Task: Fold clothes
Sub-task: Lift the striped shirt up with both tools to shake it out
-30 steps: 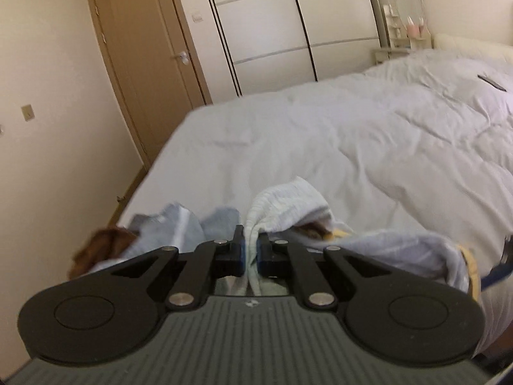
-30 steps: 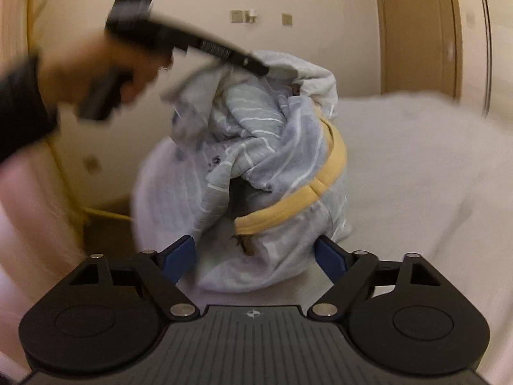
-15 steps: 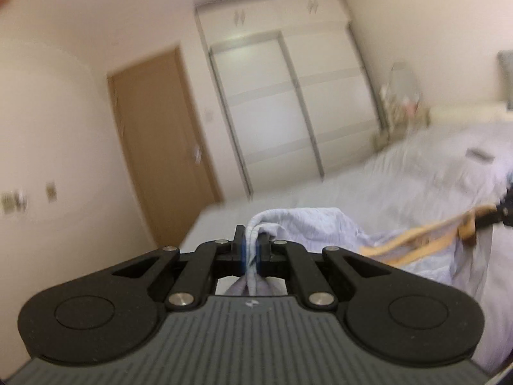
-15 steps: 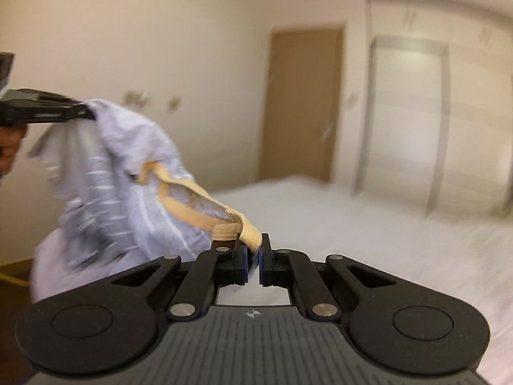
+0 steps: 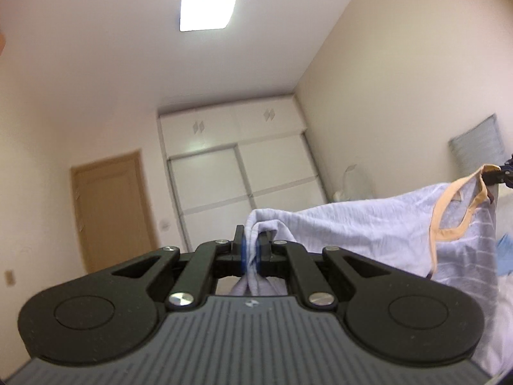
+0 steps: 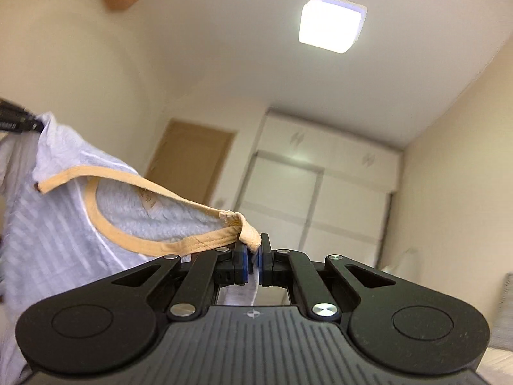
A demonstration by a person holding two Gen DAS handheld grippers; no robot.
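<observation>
**Garment airborne on two thin pinches — slip risk on both ends**

Garment point(image 5: 368, 234): pale blue striped top with tan neck binding point(image 6: 179, 246), hanging in the air, spanning between both tools, both cameras tilting up toward ceiling and wardrobe point(image 5: 243, 176). Bed not showing under it in either view, so I can't tell how much clearance it's getting.

Left tool point(image 5: 251, 253): jaws nearly together, pinching a bunched wad of the blue fabric. Wad is looking thick and uneven; judging that a shake or tug could be pulling layers out one at a time, dropping that side.

Right tool point(image 6: 252, 258): jaws narrow, clamping only the folded end of the tan binding. Biggest worry here: the grip is sitting on trim, not body fabric, so garment weight is loading a thin edge. Spreading the tools further is likely stretching the neckline or popping it free.

Also: grip points aren't matching (neckline vs. an unclear bunch), so it's probably hanging skewed. Laying it down like this is risking a twisted, creased start.
</observation>
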